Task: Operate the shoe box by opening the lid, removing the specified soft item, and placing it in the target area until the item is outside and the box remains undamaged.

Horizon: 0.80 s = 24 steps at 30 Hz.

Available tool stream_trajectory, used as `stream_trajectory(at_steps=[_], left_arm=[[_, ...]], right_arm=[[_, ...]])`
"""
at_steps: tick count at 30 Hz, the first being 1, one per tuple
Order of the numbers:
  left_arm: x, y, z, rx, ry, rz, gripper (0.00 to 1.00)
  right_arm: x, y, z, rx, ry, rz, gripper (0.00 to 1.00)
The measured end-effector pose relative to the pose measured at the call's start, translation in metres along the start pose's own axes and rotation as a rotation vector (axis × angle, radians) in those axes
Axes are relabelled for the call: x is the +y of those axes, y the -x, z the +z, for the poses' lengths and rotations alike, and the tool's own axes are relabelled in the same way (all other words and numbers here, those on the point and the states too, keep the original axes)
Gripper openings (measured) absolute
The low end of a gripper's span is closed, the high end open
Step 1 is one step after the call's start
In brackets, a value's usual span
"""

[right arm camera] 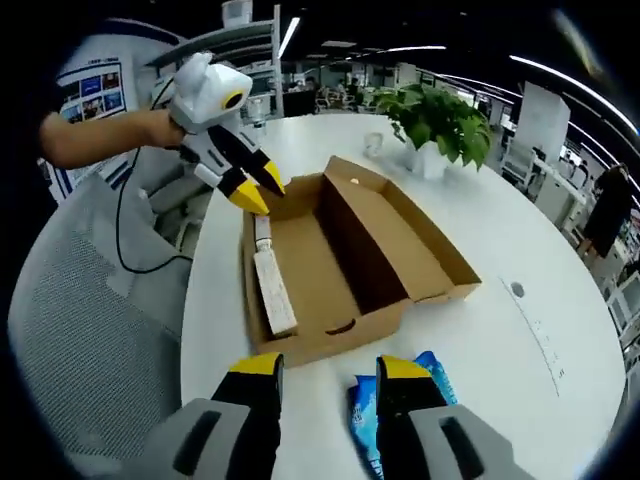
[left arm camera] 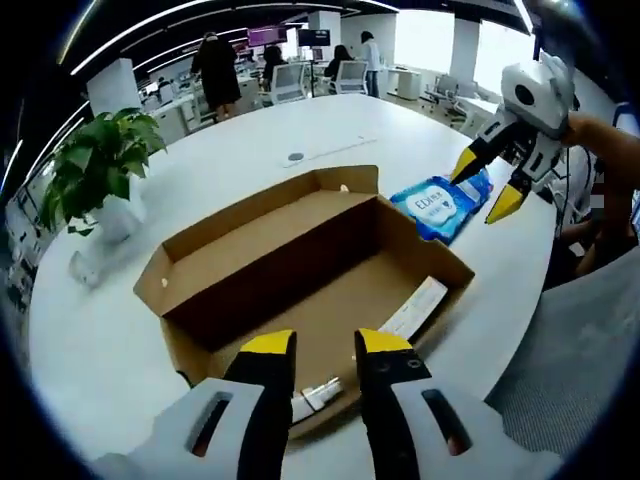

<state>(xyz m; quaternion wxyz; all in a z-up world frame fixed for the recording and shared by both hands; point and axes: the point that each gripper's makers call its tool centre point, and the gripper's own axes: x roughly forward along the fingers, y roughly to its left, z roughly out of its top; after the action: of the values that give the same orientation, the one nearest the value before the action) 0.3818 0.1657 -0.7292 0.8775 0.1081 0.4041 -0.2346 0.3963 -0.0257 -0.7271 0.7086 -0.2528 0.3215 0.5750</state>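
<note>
The brown cardboard shoe box [left arm camera: 300, 262] lies open on the white table, its lid flap folded back. A white paper strip [left arm camera: 415, 308] lies on the box floor along one wall. The soft blue wipes packet [left arm camera: 440, 205] rests on the table just outside the box. My right gripper [left arm camera: 486, 186] hovers open over the packet's far end. In the right gripper view the packet [right arm camera: 365, 412] lies on the table under my right gripper [right arm camera: 330, 370], partly hidden by one jaw. My left gripper [left arm camera: 325, 350] is open above the box's near wall, and appears as the left gripper [right arm camera: 255, 188] by the box [right arm camera: 340, 250].
A potted plant [left arm camera: 95, 165] and a small white cup [left arm camera: 85, 265] stand on the table beside the box. A grey mesh chair [right arm camera: 90, 330] sits at the table's edge. A round cable grommet [left arm camera: 295, 157] lies beyond the box. People stand at desks far behind.
</note>
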Motion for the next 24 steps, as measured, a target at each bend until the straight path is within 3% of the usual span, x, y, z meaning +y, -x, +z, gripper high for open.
stream_trajectory(at_steps=[4,10,24], left_arm=[[0.018,0.013,-0.014,0.006,0.02,0.037,0.24],[0.042,0.027,-0.037,0.02,0.054,0.092,0.24],[0.066,0.042,-0.084,0.037,0.182,0.146,0.24]], right_arm=[[0.011,-0.013,0.01,0.009,0.055,0.068,0.36],[0.015,-0.03,0.017,0.033,0.104,0.106,0.38],[0.022,-0.069,0.017,0.13,0.236,0.205,0.4]])
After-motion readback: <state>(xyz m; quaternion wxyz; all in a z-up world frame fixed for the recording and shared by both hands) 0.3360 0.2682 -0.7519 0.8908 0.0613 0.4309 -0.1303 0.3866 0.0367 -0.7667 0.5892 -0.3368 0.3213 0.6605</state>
